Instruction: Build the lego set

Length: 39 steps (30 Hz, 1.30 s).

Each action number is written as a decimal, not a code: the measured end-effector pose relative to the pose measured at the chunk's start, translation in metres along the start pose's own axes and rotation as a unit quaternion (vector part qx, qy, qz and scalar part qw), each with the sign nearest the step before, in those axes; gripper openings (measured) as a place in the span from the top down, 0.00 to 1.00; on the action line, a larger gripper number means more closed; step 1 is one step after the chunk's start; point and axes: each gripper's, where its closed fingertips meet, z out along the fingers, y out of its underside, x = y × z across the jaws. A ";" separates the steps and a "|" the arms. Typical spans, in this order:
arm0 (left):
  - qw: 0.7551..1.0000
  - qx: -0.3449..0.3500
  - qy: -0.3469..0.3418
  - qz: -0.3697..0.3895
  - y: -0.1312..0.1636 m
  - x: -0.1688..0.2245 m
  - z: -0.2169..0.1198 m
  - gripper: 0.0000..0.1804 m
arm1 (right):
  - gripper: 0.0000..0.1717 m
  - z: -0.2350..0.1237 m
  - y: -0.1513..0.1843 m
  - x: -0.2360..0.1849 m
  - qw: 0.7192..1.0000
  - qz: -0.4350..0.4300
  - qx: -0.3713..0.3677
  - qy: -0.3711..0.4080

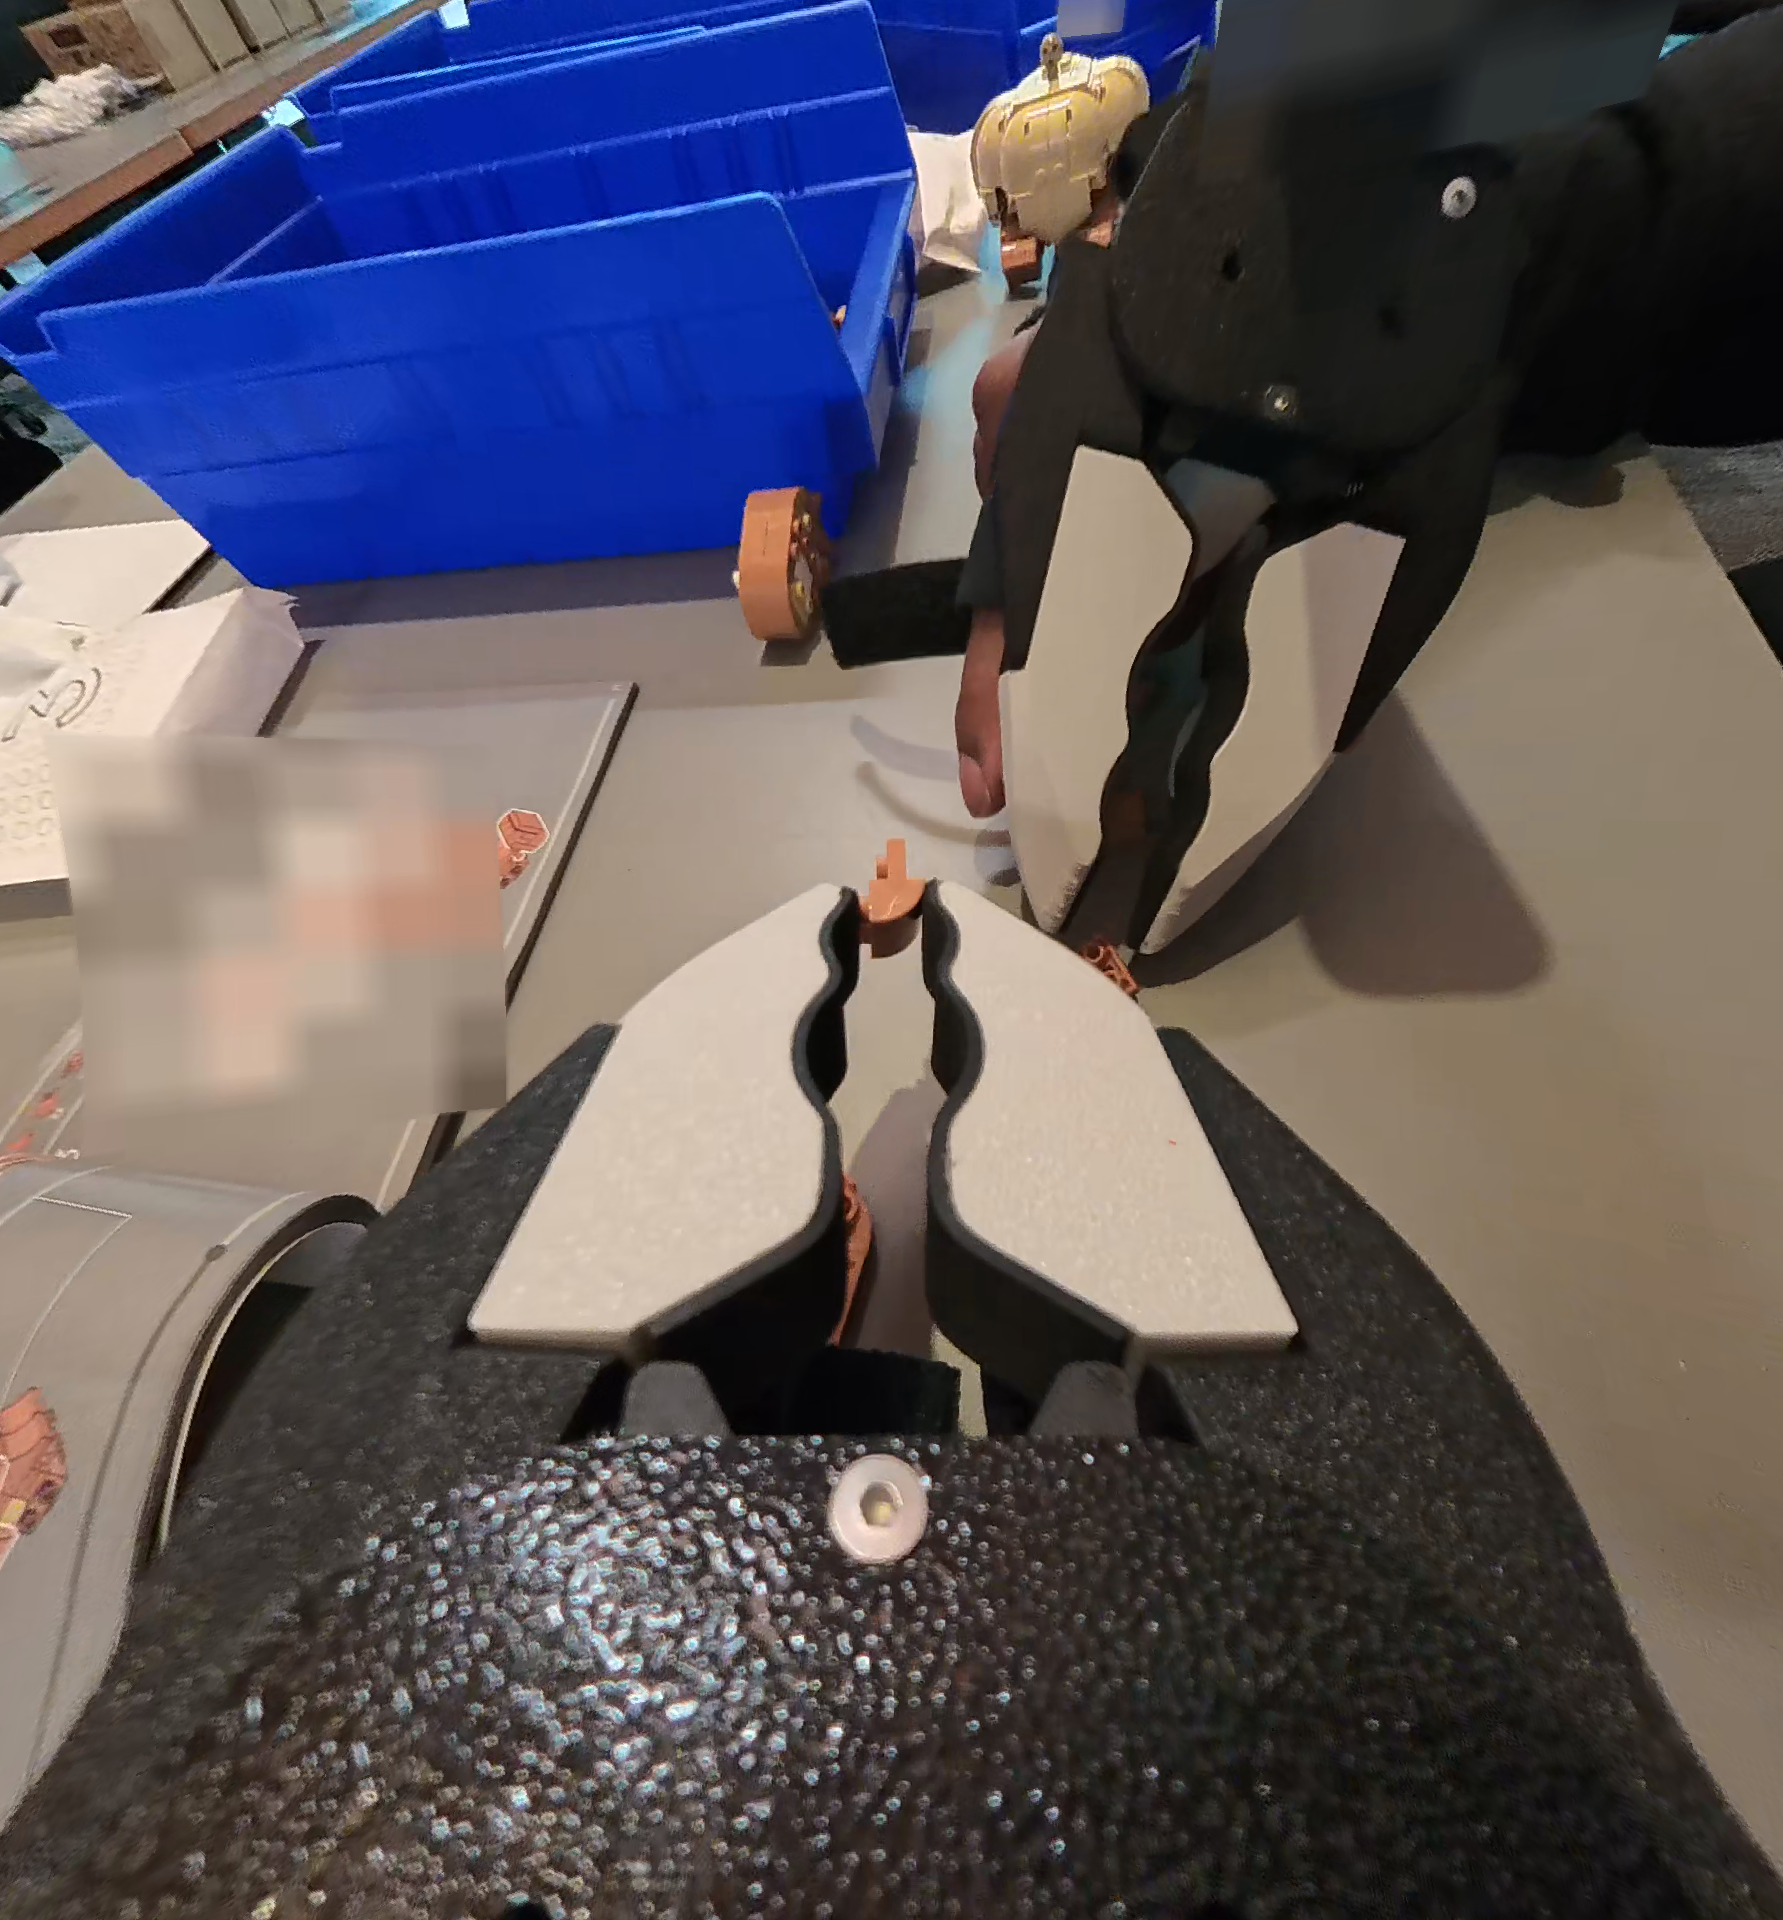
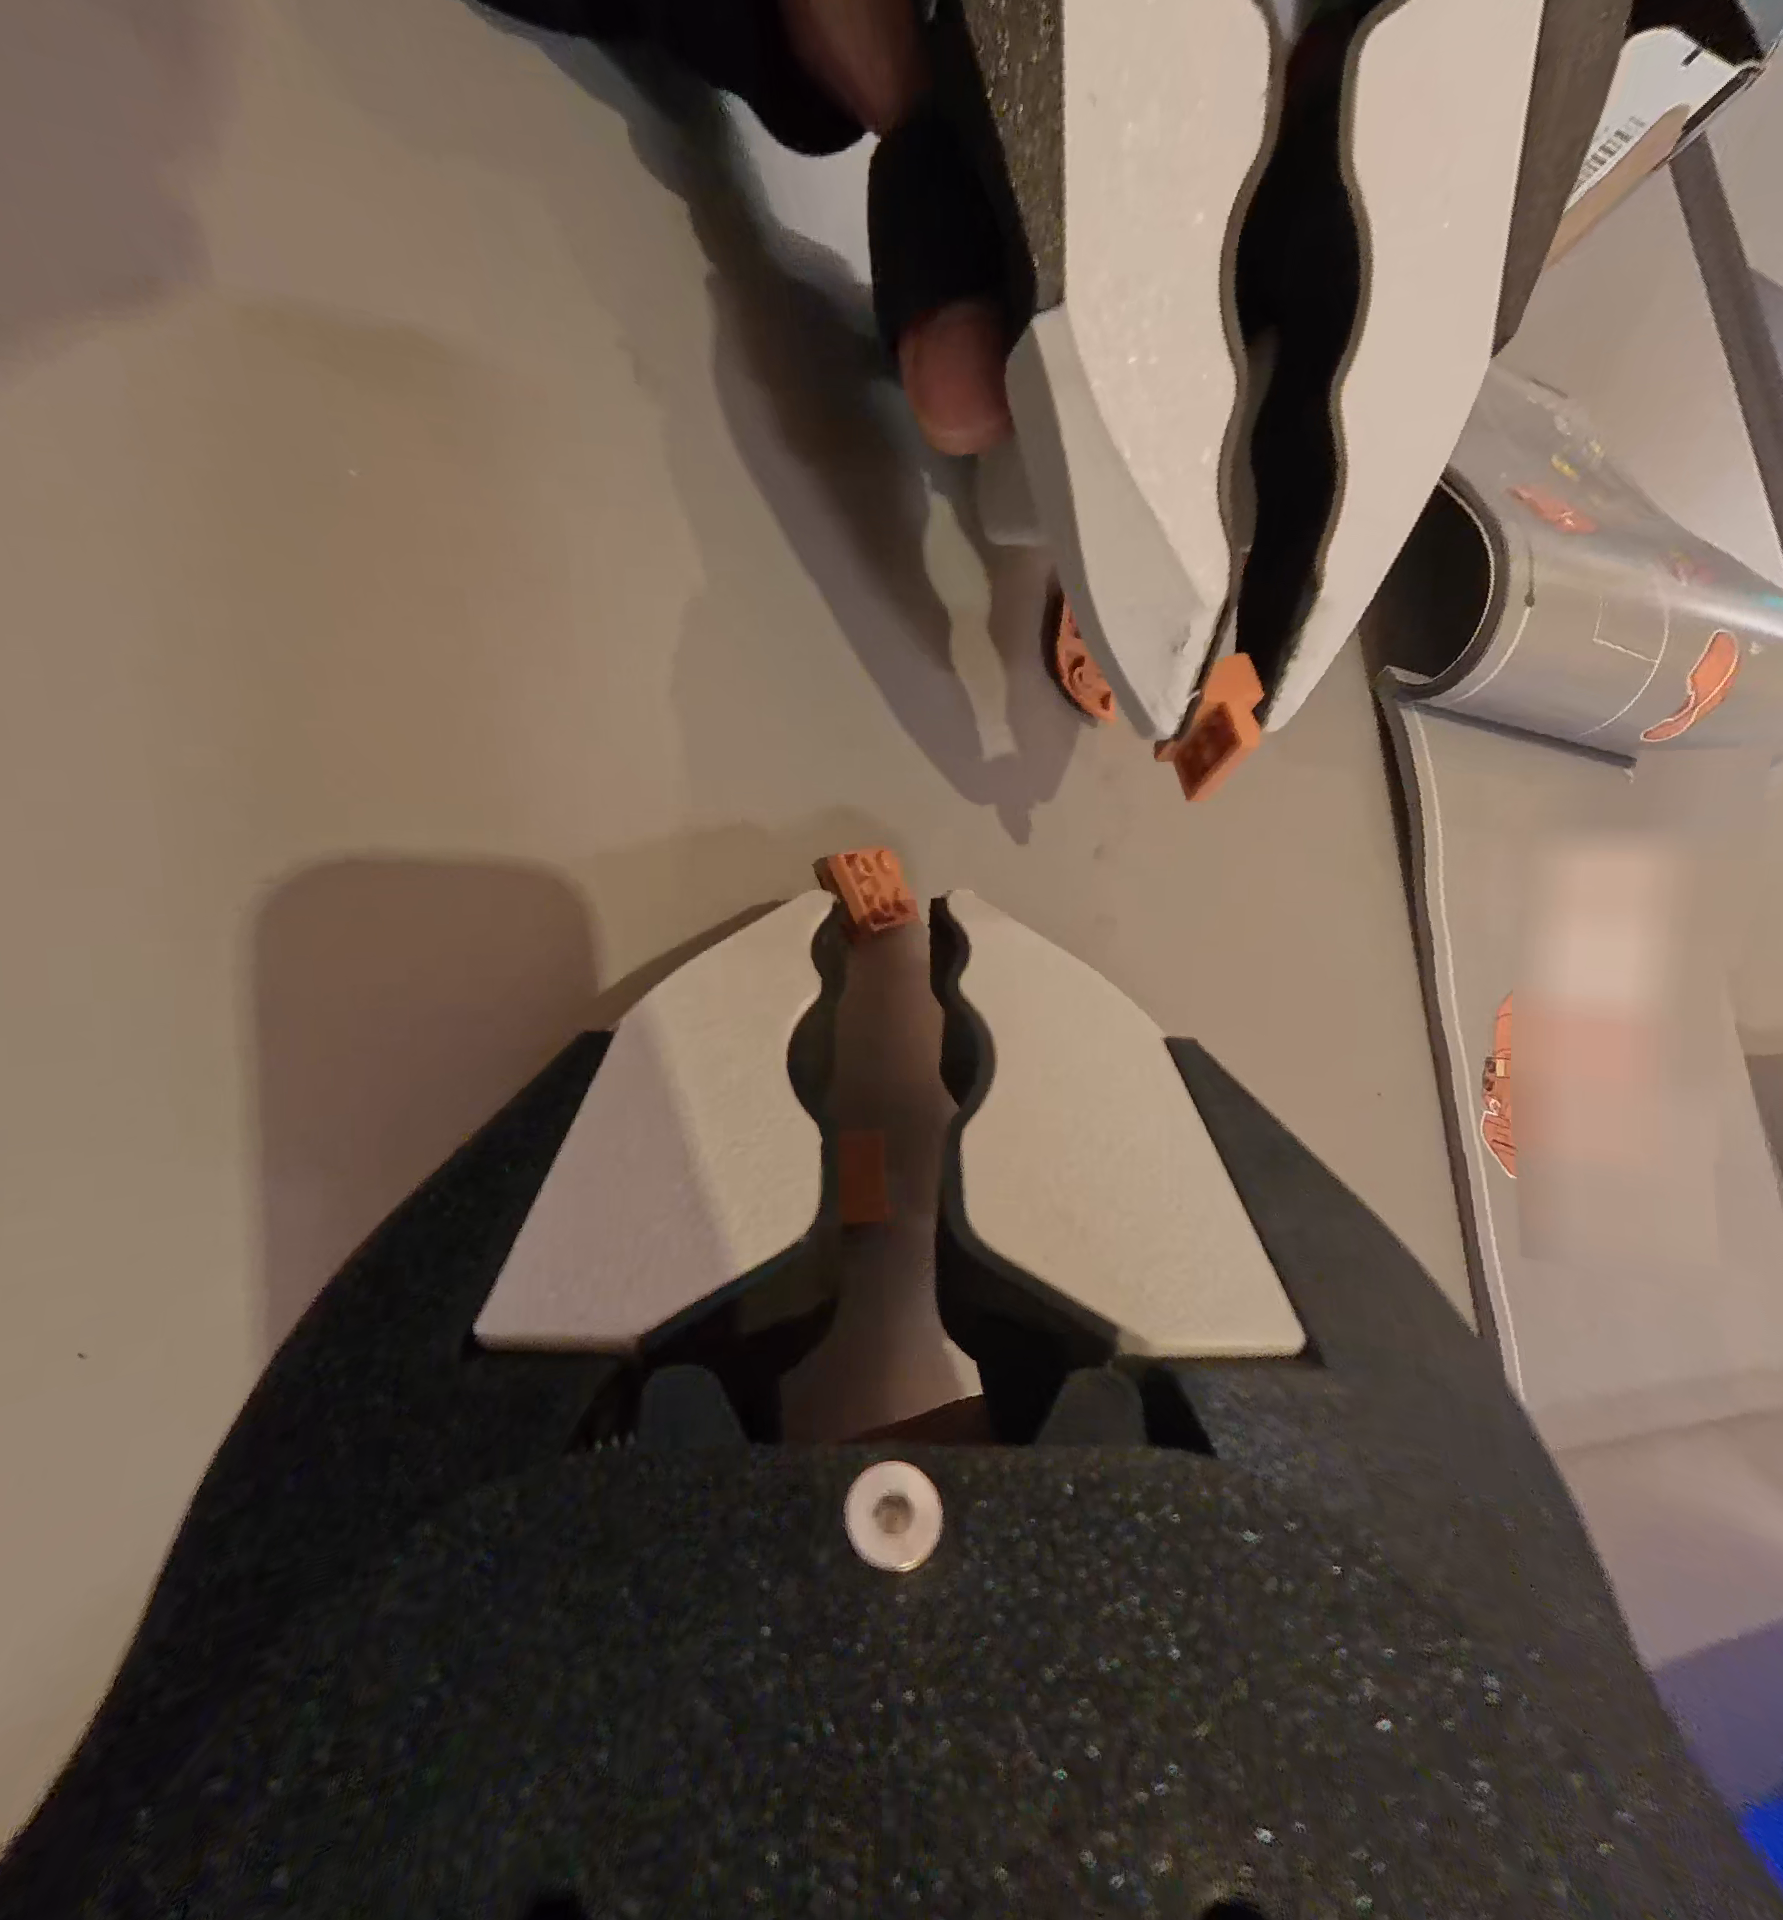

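We saw the left gripper [image 1: 889, 902] clenched on a small orange brick piece [image 1: 889, 906] at its fingertips, above the grey table [image 1: 1386, 1091]. The right gripper [image 2: 882, 906] stood parted; a second orange brick [image 2: 871, 896] lay against its left fingertip [image 2: 809, 914], with a gap to the other.

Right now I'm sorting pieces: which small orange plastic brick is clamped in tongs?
The small orange plastic brick pinched at the left tongs; the other orange brick lies unclamped.

Workshop/assembly rm, blue parts bins [image 1: 513, 343], grey worktable [image 1: 1386, 1143], build instr booklet [image 1: 56, 1351]
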 end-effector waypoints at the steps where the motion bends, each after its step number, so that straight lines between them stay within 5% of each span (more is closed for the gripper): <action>1: 1.000 0.002 -0.001 -0.003 0.000 0.000 0.000 0.94 | 0.92 0.000 0.000 0.001 1.000 0.001 -0.001 0.001; 5: 1.000 0.012 -0.002 -0.022 -0.001 -0.004 -0.002 0.94 | 1.00 0.003 0.002 0.004 1.000 -0.003 -0.009 0.008; 17: 0.996 0.011 -0.010 -0.084 0.002 -0.016 -0.010 0.94 | 1.00 0.002 0.001 0.022 0.998 0.022 -0.016 0.048; 39: 0.998 -0.009 -0.008 -0.069 0.003 -0.015 -0.014 0.94 | 0.92 -0.005 0.009 0.016 0.999 0.034 -0.007 0.031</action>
